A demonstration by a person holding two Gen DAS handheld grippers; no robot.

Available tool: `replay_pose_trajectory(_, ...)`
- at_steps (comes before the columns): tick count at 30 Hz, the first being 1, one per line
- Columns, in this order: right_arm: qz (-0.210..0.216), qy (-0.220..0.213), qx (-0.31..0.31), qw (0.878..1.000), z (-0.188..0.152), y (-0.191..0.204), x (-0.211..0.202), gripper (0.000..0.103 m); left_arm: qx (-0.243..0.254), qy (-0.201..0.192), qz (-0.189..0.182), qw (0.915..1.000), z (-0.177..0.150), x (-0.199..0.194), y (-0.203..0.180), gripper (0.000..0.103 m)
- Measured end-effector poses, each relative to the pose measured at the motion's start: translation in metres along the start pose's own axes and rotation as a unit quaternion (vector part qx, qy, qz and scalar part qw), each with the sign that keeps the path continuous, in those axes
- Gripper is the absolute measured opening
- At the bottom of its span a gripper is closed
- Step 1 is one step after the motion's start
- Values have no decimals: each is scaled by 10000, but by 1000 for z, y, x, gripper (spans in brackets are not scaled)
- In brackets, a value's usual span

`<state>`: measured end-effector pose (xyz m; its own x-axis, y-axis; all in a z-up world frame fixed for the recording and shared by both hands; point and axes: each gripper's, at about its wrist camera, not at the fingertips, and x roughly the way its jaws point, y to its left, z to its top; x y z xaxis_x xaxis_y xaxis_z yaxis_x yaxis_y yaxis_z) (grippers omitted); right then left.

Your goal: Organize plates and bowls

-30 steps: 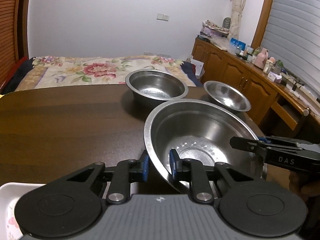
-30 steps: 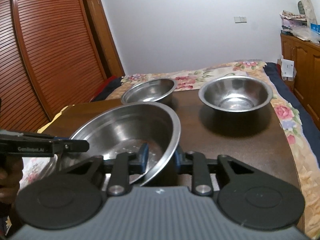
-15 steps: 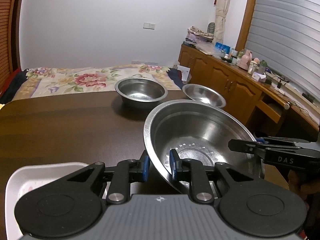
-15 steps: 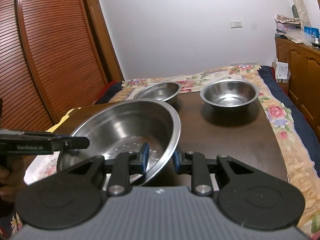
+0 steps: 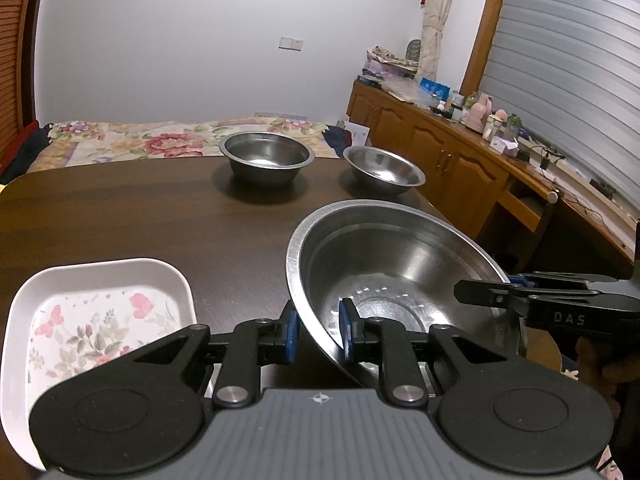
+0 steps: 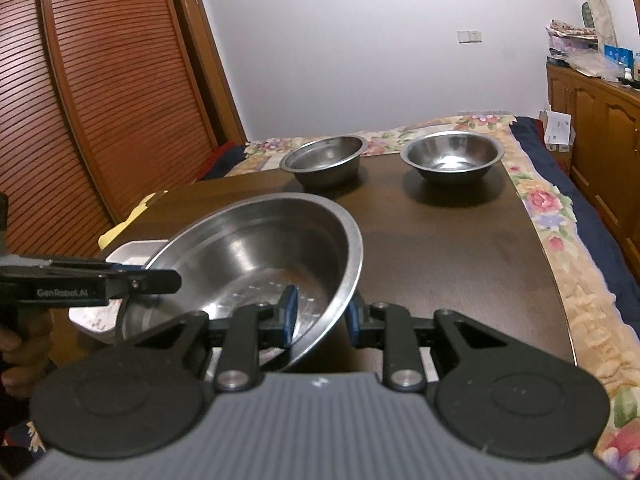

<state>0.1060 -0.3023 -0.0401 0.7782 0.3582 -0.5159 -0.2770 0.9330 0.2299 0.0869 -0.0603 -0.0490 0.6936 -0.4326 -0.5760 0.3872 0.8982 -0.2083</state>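
Observation:
A large steel bowl [image 5: 400, 276] [image 6: 256, 260] hangs above the near part of the dark wooden table [image 5: 132, 216], held from both sides. My left gripper [image 5: 318, 332] is shut on its left rim. On the opposite rim my right gripper [image 6: 320, 314] is shut too, and it shows side-on at the right of the left wrist view. Two smaller steel bowls stand at the table's far end: one [image 5: 266, 160] [image 6: 326, 158] to the left, the other [image 5: 384, 170] [image 6: 452, 156] near the right edge. A white floral plate [image 5: 96, 328] [image 6: 132, 252] lies at the near left.
A bed with a floral cover [image 5: 160, 140] lies beyond the table. Wooden cabinets with clutter [image 5: 460, 140] line the right wall, and slatted wooden doors [image 6: 100, 100] stand at the left. A person's hand [image 6: 16, 356] holds the left gripper's handle.
Both grippers have drawn back toward the near edge with the large bowl between them. The two small bowls look farther away, and the white floral plate has come into view at the left.

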Motion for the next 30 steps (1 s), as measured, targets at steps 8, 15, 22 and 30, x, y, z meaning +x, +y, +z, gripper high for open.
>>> replay_pose_trajectory(8,5,77,31,10000,-6,-2,3,27,-20,29,54,10000,-3,4,1,22)
replay_pose_trajectory(15,5,138,54,9999,-8,1,11,27,7,43,187,9998,-7,5,4,22)
replay_pose_trajectory(22,7,198,59,9998,-9,3,17,27,-84,80,238,9996,-10,8,12,22)
replay_pose_trajectory(30,-39,171,-20,9998,-8,4,19,28,-95,75,255,9996,-10,10,15,22)
